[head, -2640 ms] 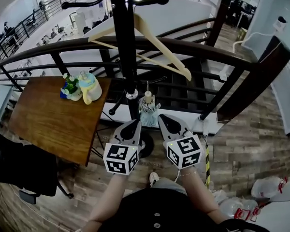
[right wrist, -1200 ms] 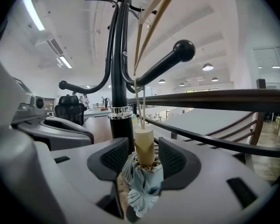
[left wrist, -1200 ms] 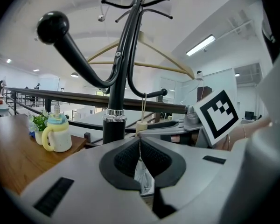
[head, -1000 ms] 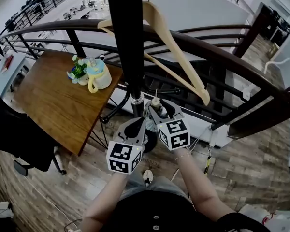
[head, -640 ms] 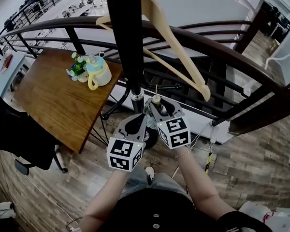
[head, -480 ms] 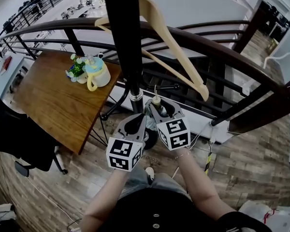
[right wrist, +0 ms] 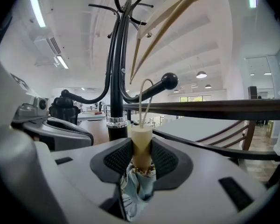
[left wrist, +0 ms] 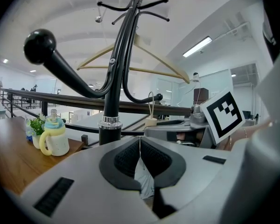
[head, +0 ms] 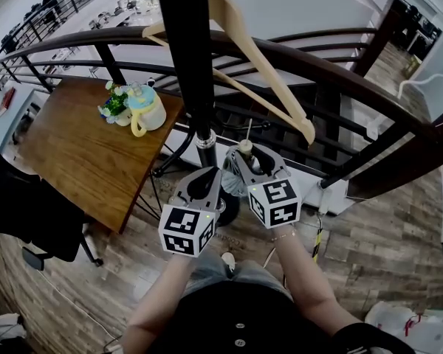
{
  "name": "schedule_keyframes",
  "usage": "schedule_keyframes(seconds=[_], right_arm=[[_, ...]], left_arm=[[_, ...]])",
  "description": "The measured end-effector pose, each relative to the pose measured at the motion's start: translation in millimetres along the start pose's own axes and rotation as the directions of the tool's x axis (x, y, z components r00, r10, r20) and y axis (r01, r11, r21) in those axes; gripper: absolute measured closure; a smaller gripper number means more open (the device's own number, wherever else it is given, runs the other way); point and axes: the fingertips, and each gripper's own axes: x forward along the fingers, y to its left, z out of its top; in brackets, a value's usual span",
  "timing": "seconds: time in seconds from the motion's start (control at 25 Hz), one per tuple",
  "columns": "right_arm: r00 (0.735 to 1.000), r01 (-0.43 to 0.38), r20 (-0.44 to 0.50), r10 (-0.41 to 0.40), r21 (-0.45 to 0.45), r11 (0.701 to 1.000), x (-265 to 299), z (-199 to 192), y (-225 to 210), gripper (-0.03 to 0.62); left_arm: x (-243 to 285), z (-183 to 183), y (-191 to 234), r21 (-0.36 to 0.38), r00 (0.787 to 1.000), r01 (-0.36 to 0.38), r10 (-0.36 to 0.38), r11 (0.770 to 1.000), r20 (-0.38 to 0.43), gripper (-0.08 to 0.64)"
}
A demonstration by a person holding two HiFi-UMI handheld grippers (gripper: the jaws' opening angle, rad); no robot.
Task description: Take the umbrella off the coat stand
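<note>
"how are your arms set?"

"both forearms reach out in front of me, side by side, low down beside the pole of the tall black metal coat stand [head: 186, 65]. my right gripper [head: 245, 159] sits a little ahead of my left gripper [head: 204, 184]. both point forward, roughly level."

"and the jaws?"

"the right gripper's jaws are clamped on the cream cylindrical handle [right wrist: 141, 141] of the folded pale blue fabric umbrella [right wrist: 138, 185], one pad on each side. the left gripper's jaws are pressed together with nothing between them."

"where is the umbrella, and which way does it point?"

"it's in my right gripper, just beside the stand's pole and low on the stand, with the left gripper close on its other side. its long axis is upright, with the handle on top and the bundled fabric drooping below the jaws. a thin cream cord loop [right wrist: 144, 93] rises from the handle up to the ball-tipped black lower hook [right wrist: 167, 81]. i can't tell whether the loop rests on the hook. a pale wooden clothes hanger [head: 269, 72] hangs higher on the stand."
</note>
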Motion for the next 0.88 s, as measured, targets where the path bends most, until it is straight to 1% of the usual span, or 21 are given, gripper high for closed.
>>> schedule_keyframes(seconds=[0.4, 0.64, 0.88], right_arm=[[0.997, 0.039, 0.061, -0.043, 0.062, 0.997, -23, 16, -22, 0.46], [0.994, 0.079, 0.063, -0.084, 0.09, 0.993, -44, 11, -37, 0.46], [0.995, 0.088, 0.04, -0.092, 0.091, 0.992, -61, 1, -36, 0.46]], left_arm=[[-2, 7, -7, -0.006, 1.0, 0.018, -0.018, 1.0, 0.021, 0.545], [-1, 9, -13, -0.004, 0.999, 0.027, -0.026, 1.0, 0.032, 0.545], [-1, 8, -21, -0.008, 0.999, 0.047, -0.047, 0.999, 0.028, 0.545]])
